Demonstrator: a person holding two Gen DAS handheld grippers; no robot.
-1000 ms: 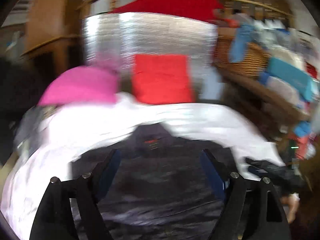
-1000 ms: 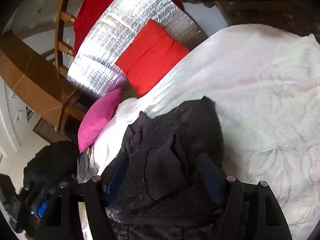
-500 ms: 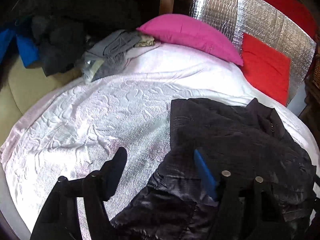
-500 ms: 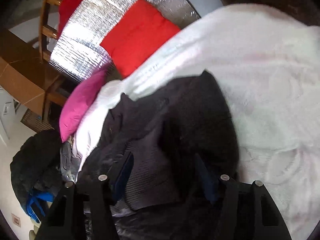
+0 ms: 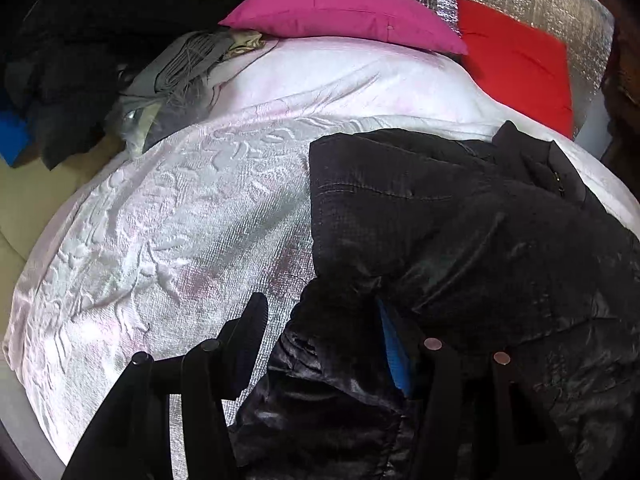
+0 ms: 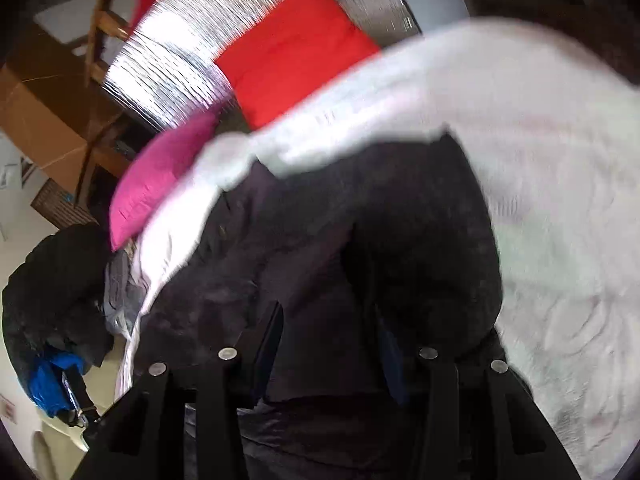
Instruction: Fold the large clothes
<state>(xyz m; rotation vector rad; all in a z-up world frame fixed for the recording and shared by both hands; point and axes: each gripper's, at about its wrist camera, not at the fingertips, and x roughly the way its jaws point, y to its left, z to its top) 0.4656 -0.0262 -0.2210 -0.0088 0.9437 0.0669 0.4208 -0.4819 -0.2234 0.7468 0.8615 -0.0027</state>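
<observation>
Black jacket (image 5: 460, 240) spread on the white bedspread (image 5: 180, 208), filling the right half and lower centre of the left wrist view, collar toward the upper right near the red cushion (image 5: 520, 76), pink cushion (image 5: 340, 12) at the top centre. Long axis of the jacket running from lower centre up to the upper right, so hem end nearest both tools, collar end farthest.

Left gripper (image 5: 320, 344) at the bottom centre, straddling the jacket's left edge: left finger over bare bedspread, blue-padded right finger tucked against a fold of shiny cloth. Jaws half closed, just been closing, cloth between them but pads not visibly pinching yet.

Right gripper (image 6: 332, 344) at the bottom centre of its own blurred view, sitting right over the jacket (image 6: 360, 240), a ribbed dark flap lying between the fingers. Jaws narrowed to a middling gap, just been closing; pressing on the flap or not, cannot tell through the blur.

Both tools at the near hem, left one on the outer edge, right one further in over the body. Probably a two-point pinch, then a lift toward the collar at the upper right. Risk: slippery padded cloth sliding out of a shallow bite
</observation>
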